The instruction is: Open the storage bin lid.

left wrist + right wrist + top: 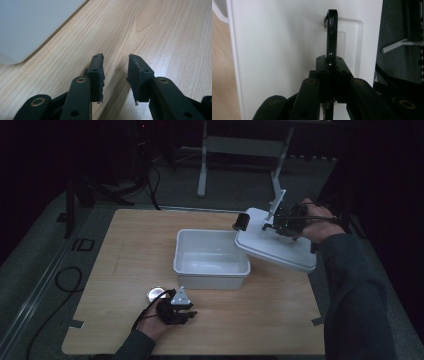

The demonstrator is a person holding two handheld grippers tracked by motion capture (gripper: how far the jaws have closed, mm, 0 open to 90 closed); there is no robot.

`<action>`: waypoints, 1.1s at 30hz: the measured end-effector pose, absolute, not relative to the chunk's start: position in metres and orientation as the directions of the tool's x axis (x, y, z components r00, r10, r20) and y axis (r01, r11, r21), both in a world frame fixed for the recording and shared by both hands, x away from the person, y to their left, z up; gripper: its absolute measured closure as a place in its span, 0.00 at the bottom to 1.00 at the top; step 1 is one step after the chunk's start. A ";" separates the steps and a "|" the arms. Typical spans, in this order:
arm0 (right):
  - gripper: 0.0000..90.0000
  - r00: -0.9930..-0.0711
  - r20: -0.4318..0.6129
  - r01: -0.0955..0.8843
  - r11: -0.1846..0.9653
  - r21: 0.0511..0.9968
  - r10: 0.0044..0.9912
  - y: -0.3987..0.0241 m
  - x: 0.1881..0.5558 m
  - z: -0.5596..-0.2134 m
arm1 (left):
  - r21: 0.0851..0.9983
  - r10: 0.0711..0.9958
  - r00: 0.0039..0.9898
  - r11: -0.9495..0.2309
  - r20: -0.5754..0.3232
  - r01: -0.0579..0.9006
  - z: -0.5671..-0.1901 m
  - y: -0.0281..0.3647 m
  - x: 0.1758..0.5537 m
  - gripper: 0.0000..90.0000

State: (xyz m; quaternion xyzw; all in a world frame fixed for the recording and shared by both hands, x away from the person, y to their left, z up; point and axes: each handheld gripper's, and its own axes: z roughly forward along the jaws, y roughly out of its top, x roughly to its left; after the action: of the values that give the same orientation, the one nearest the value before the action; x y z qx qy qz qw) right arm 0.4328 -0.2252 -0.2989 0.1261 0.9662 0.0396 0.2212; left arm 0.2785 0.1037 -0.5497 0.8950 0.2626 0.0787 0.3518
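Two jobs were split: the right gripper (331, 65) pinched the lid's black handle (332, 35), tilting the lid (280, 247) clear of the tub (212, 270), while the left gripper (115, 75) idled part-open and empty over the table (162, 37).

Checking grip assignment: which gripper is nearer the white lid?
Right. The right gripper is shut on the black handle of the lid; the left gripper rests open on the table, past the tub.
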 end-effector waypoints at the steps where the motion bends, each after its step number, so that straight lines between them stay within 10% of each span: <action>1: 0.94 -0.869 -0.415 0.233 0.963 0.134 0.268 -0.227 0.432 -0.299 | 0.670 0.525 0.850 -0.615 -0.044 0.415 -0.550 0.104 0.279 0.73; 33: 0.94 -0.858 -0.378 0.319 0.938 0.137 0.347 -0.272 0.432 -0.332 | 0.672 0.528 0.849 -0.614 -0.041 0.414 -0.550 0.104 0.278 0.73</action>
State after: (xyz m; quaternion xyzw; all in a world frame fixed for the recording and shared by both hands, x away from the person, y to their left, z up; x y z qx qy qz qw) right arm 0.4322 -0.2721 -0.3316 0.1729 0.9633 0.0346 0.2024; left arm 0.2783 0.1036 -0.5498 0.8946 0.2631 0.0805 0.3521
